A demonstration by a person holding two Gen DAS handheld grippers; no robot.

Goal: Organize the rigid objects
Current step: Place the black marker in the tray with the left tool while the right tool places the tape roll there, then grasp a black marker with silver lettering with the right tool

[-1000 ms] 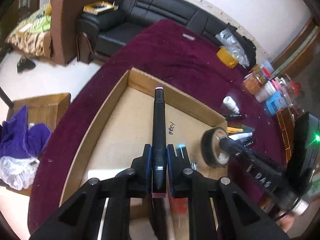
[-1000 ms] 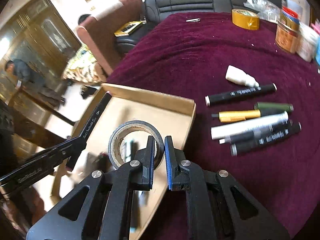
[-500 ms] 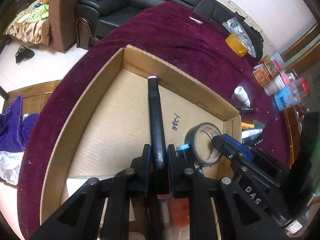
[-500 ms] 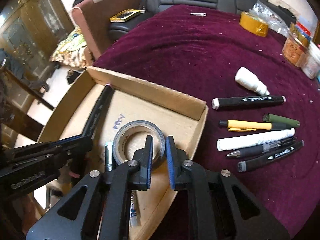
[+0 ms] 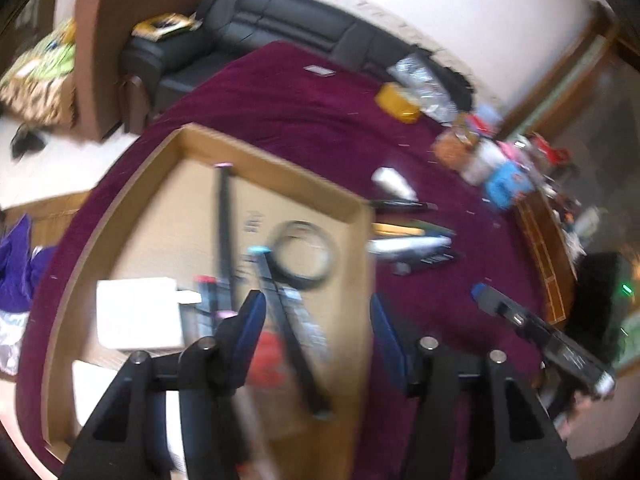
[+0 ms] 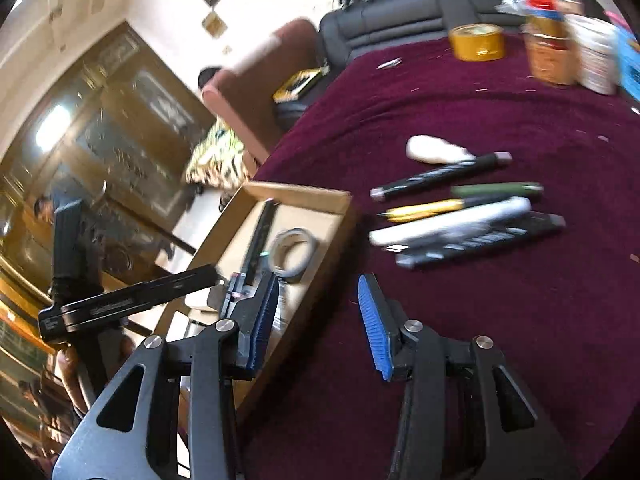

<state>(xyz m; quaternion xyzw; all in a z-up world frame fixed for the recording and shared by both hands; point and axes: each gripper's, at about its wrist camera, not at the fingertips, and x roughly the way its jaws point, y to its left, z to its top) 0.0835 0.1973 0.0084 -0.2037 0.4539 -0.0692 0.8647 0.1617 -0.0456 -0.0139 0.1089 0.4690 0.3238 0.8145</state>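
A cardboard box (image 5: 280,162) (image 6: 304,192) sits on the maroon table. Inside lie a long black marker (image 5: 224,224) (image 6: 260,236), a grey tape roll (image 5: 304,254) (image 6: 292,252), another black pen (image 5: 296,336) and a white block (image 5: 138,312). My left gripper (image 5: 316,332) is open and empty above the box's right part. My right gripper (image 6: 318,320) is open and empty over the box's right wall. Several markers and pens (image 6: 464,220) (image 5: 416,244) and a small white bottle (image 6: 436,150) (image 5: 394,182) lie on the cloth right of the box.
A yellow tape roll (image 6: 476,42) (image 5: 398,102) and several jars and cups (image 6: 572,52) (image 5: 488,160) stand at the table's far side. A black sofa (image 5: 280,20) and a brown armchair (image 5: 104,52) stand beyond the table. The view is motion-blurred.
Both grippers have opened. The left let go of the black marker, which now lies in the box. The right let go of the tape roll and pulled back to the right.
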